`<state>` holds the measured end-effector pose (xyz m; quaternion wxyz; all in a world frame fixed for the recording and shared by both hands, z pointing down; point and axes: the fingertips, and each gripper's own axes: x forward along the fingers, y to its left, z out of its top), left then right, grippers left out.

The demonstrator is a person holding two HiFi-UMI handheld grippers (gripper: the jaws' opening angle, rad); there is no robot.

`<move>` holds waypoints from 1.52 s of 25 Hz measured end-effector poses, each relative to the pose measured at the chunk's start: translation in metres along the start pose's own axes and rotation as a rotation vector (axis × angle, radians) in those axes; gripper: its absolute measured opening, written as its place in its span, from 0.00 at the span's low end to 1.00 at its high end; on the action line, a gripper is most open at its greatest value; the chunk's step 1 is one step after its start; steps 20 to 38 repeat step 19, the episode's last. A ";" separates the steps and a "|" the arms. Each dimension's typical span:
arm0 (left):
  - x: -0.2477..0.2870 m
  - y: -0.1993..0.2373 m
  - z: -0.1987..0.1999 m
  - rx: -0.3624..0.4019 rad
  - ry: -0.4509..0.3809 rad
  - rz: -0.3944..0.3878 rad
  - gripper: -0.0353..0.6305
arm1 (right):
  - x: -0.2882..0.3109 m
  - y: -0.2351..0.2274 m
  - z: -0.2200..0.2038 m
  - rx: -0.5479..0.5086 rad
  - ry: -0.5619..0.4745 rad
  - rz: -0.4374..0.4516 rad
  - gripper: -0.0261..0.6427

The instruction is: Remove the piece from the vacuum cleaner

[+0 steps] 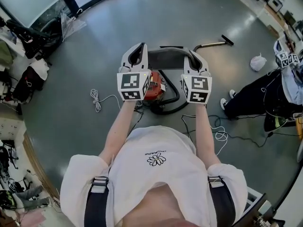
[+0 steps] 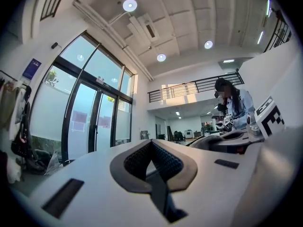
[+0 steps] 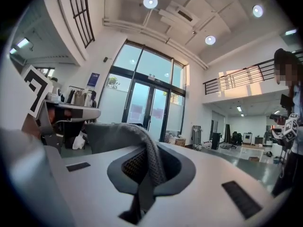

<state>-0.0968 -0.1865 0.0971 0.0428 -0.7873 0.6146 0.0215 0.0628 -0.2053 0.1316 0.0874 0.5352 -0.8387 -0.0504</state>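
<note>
The right hand-held gripper (image 1: pixel 193 56) is clamped on the gray piece (image 1: pixel 165 59) and holds it up level, likely to carry it clear. The left hand-held gripper (image 1: pixel 138 48), jaws together with no cloth showing between them, sits at the piece's other edge. Below, the vacuum (image 1: pixel 154 88) sits on the floor (image 1: pixel 199 13), apart from the piece.

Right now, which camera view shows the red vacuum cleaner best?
The head view: the vacuum cleaner sits on the floor, partly behind the left gripper. Both gripper views look across the room; I can't make it out there.
</note>
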 end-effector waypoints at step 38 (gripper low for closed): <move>-0.014 0.010 0.005 0.002 -0.023 0.023 0.06 | -0.012 0.007 0.002 0.003 -0.015 -0.005 0.07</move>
